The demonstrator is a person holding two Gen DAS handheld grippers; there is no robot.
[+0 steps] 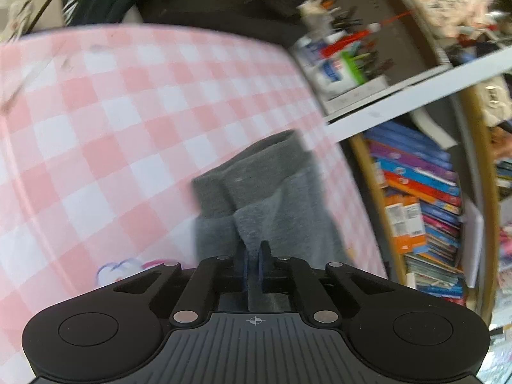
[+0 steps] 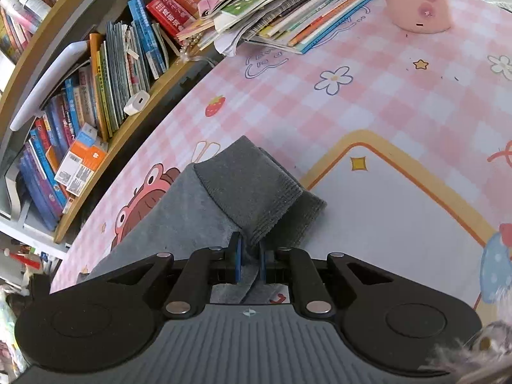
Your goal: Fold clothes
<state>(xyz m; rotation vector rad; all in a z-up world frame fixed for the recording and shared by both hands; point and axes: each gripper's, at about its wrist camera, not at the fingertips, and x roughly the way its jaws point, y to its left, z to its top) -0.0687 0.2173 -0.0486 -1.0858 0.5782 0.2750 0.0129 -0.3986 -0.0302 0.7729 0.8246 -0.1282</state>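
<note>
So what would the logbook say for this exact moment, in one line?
step: fold under way | left tool: shut on grey garment | right tool: shut on grey garment | surface: pink checked tablecloth

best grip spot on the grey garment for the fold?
The ribbed band edge. Both grippers already pinch it: left gripper and right gripper each shut on the grey garment near its ribbed band. That doubled hem looks thick and firm, so come at it edge-on from the near side, low over the tablecloth.
</note>
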